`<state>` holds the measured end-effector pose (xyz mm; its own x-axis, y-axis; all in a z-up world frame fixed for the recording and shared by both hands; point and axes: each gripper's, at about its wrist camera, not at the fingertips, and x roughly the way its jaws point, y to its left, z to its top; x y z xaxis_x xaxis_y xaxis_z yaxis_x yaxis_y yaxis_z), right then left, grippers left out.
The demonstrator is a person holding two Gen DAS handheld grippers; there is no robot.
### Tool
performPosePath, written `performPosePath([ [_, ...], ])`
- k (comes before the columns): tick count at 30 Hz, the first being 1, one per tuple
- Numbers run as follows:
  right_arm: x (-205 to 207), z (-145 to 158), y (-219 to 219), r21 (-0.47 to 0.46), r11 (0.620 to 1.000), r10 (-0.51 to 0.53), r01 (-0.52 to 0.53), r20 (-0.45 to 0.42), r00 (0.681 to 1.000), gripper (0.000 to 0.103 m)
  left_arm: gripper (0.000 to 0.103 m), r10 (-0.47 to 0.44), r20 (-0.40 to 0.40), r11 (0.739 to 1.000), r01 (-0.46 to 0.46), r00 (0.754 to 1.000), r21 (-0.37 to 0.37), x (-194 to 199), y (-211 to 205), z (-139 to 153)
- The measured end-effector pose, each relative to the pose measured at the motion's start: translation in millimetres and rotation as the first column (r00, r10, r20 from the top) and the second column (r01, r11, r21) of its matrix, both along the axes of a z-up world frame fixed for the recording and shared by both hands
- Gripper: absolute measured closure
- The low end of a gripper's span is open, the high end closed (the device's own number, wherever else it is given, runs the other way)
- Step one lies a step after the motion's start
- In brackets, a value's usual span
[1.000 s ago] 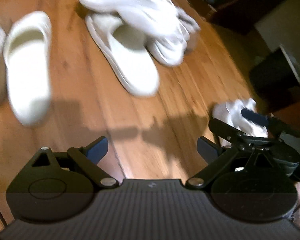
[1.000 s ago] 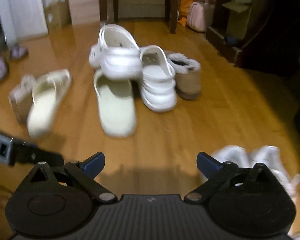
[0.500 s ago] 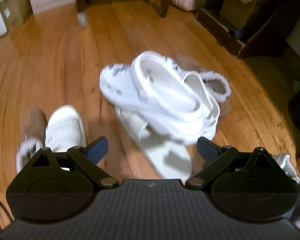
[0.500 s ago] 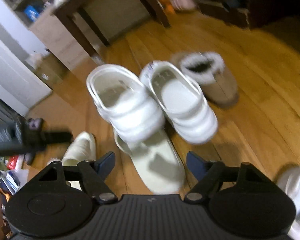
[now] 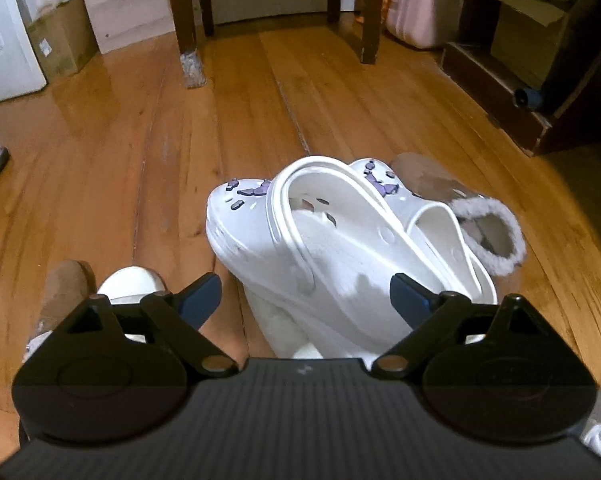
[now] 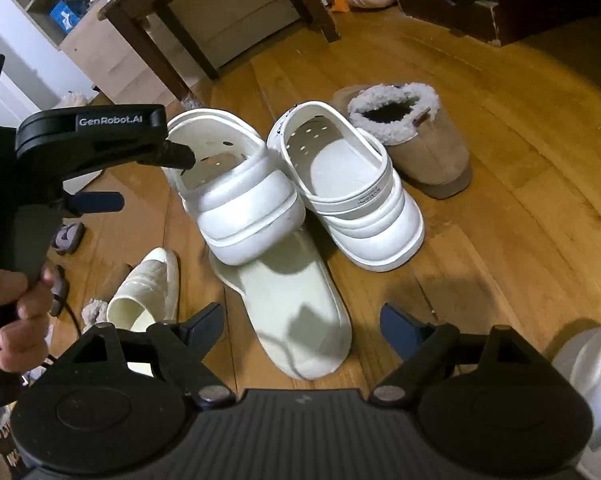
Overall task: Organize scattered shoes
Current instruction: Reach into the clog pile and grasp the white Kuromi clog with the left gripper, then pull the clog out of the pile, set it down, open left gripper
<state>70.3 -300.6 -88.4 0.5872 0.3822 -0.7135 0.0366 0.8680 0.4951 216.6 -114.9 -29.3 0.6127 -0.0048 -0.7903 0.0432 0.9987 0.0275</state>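
Two white clogs lie piled on the wood floor: the left clog [image 5: 300, 248] [image 6: 240, 196] rests tilted on a cream slide [image 6: 300, 312], and the right clog [image 6: 352, 204] [image 5: 444, 240] sits beside it. A tan fur-lined slipper [image 5: 488, 224] [image 6: 416, 144] stands just right of them. My left gripper [image 5: 306, 300] [image 6: 140, 180] hovers at the left clog, its jaws wide and closing, pads not touching it. My right gripper [image 6: 300, 320] hangs over the cream slide, jaws opening, nothing gripped. A second cream slide [image 6: 148, 292] [image 5: 132, 284] and a second tan slipper [image 5: 64, 292] lie to the left.
A white sneaker [image 6: 592, 380] sits at the lower right. Dark table legs [image 5: 188, 20] stand behind the pile, with a cardboard box [image 5: 60, 36], a pink bag [image 5: 424, 16] and a dark low shelf [image 5: 500, 88]. A person's hand [image 6: 16, 320] holds the left gripper.
The left view swung from looking down at the floor to facing the clog pile close up. The right view rolled and came nearer, and the left gripper now reaches in over the left clog.
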Motion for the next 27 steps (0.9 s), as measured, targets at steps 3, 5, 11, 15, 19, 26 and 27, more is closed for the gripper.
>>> performPosePath([
  [3, 8, -1, 10, -0.026, 1.000, 0.009, -0.009, 0.002, 1.000, 0.010, 0.008, 0.008, 0.028, 1.000, -0.008, 1.000, 0.025, 14, -1, -6],
  [5, 10, -1, 15, -0.025, 1.000, 0.013, -0.012, 0.018, 1.000, 0.010, 0.008, 0.012, 0.039, 0.997, -0.015, 0.999, 0.080, 25, -5, -16],
  [11, -2, -8, 9, 0.091, 0.996, 0.012, -0.009, -0.033, 0.999, 0.009, 0.079, -0.002, 0.124, 0.987, -0.018, 0.992, 0.160, 28, -14, -30],
  [15, -11, -4, 11, 0.048, 0.998, 0.040, -0.038, -0.036, 0.999, 0.009, 0.087, -0.004, 0.140, 0.991, -0.015, 0.990, 0.130, 20, -9, -25],
  [19, -16, -4, 17, 0.029, 0.996, 0.083, -0.082, -0.048, 0.995, 0.009, 0.089, -0.010, 0.159, 0.994, -0.007, 0.987, 0.106, 12, -6, -20],
  [26, -35, -3, 19, 0.034, 0.994, 0.102, -0.100, -0.072, 0.992, 0.009, 0.084, -0.027, 0.146, 0.991, 0.007, 0.989, 0.134, 20, -10, -25],
  [27, -37, -4, 20, 0.027, 0.994, 0.106, -0.104, -0.077, 0.991, 0.009, 0.074, -0.026, 0.131, 0.991, 0.009, 0.991, 0.133, 24, -10, -28],
])
